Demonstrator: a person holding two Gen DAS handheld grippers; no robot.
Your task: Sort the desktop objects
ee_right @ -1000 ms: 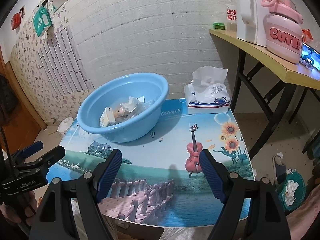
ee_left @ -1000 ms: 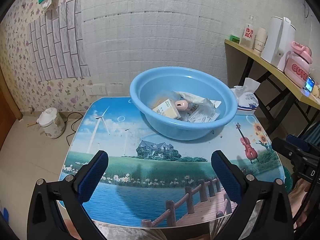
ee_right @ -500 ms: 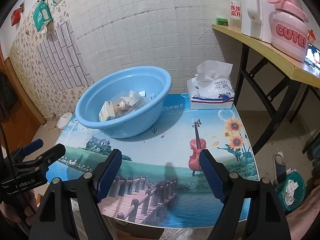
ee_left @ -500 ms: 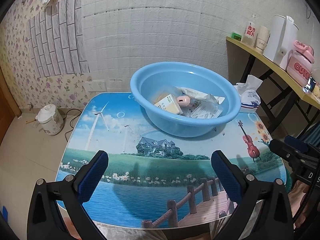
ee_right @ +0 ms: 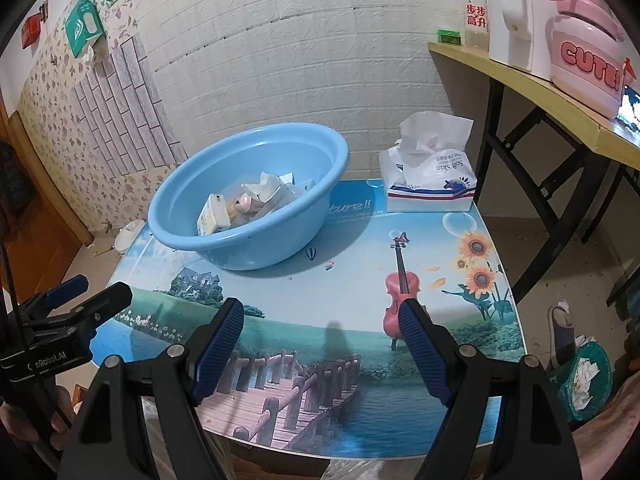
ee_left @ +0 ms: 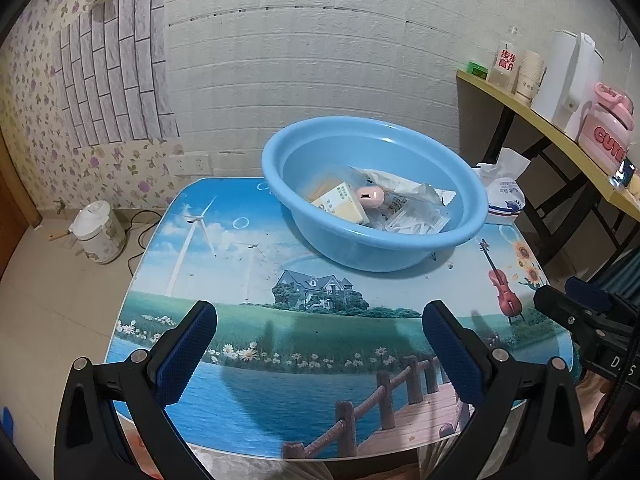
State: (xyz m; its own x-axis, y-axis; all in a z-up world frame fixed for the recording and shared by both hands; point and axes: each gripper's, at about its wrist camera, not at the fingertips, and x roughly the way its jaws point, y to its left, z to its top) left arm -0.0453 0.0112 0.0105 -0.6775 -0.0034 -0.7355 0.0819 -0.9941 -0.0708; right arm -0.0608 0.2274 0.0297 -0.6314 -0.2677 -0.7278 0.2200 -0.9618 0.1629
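Standing by a white brick wall (ee_left: pixel 320 60), a scenic-printed table (ee_left: pixel 280 320) bears a basin (ee_left: pixel 304 160).

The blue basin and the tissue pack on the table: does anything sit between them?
Nothing: only bare printed tabletop separates the blue basin from the tissue pack, clearest in the right wrist view.

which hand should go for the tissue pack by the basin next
Probably right. The tissue pack sits on the table's right rear corner, right of the basin; the open right gripper faces that side, while the left gripper is farther off.
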